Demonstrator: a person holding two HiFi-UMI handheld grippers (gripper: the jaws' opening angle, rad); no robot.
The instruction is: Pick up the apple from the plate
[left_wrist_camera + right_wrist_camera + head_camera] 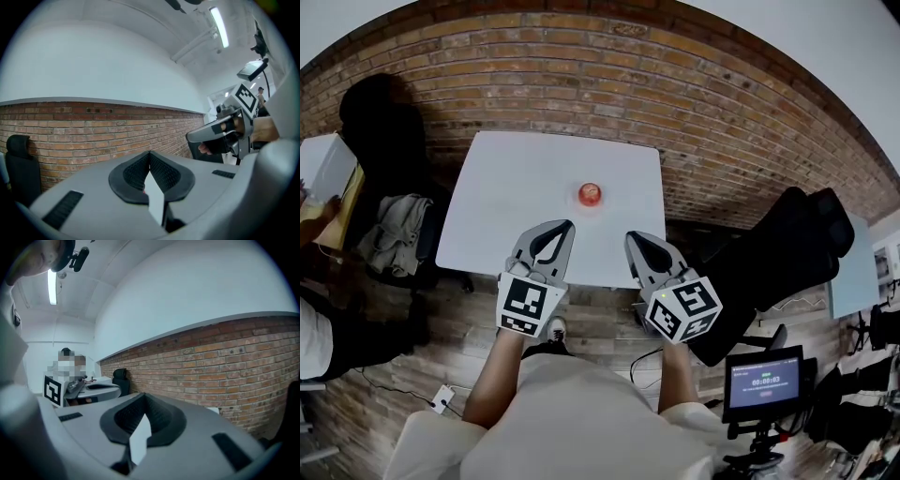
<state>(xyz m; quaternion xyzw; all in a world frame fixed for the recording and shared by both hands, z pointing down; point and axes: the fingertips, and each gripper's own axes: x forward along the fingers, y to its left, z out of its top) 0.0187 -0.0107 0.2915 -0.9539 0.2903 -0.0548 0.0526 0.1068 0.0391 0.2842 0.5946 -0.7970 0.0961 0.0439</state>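
hovering side by side over the near edge of the white table (511,187), the left gripper (566,226) and the right gripper (631,236) each have their jaws pressed together with nothing between them, which reads as a carrying pose ahead of any reach. the apple (590,193) sits alone a little right of the table's middle, well apart from both sets of tips; any plate under it is too small to make out. it lies almost on the line between the two grippers, so either could take it, though its jaws must spread first. the tabletop around the apple is bare on every side, leaving open room for a level approach from the near edge. beyond the far edge stands the brick wall (722,112), and a black chair (792,248) crowds the near right corner, so the right side probably has less slack.
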